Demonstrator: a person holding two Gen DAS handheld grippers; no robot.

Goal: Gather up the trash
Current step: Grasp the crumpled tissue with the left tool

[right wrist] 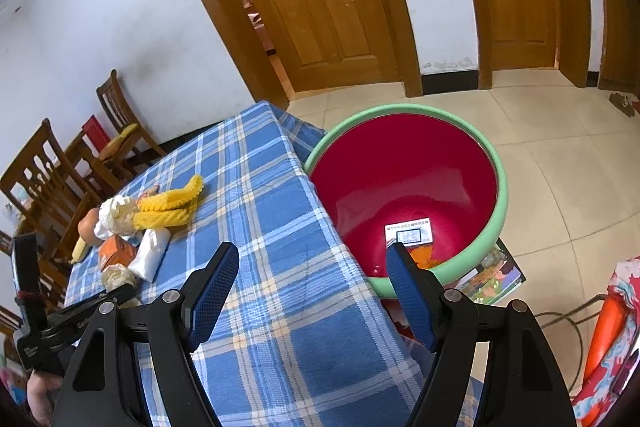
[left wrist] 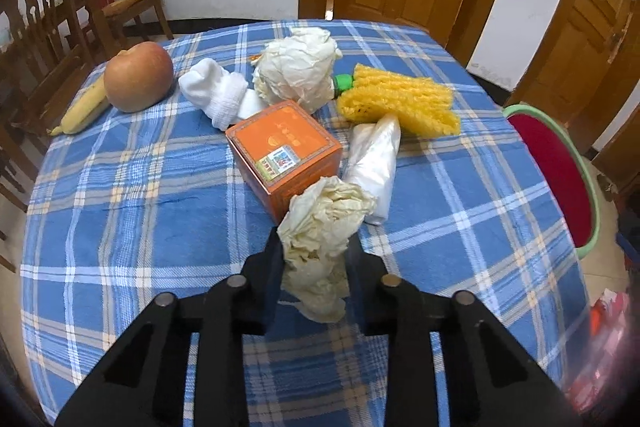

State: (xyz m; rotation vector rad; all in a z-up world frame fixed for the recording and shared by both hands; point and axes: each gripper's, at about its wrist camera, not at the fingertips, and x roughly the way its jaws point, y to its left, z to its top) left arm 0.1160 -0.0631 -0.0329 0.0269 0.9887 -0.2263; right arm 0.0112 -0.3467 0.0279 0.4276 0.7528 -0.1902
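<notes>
the left gripper point(left wrist: 314, 247) is clamped on a crumpled paper wad point(left wrist: 320, 227) just in front of the orange box point(left wrist: 284, 151) on the checked tablecloth point(left wrist: 140, 207). the right gripper point(right wrist: 312, 287) hangs with its fingers spread and empty, at the table edge beside the red basin point(right wrist: 404, 179) on the floor.

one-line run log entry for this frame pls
phase: grasp | left gripper: shut on crumpled paper wad, on tablecloth | right gripper: open, empty | red bin: orange box inside
</notes>
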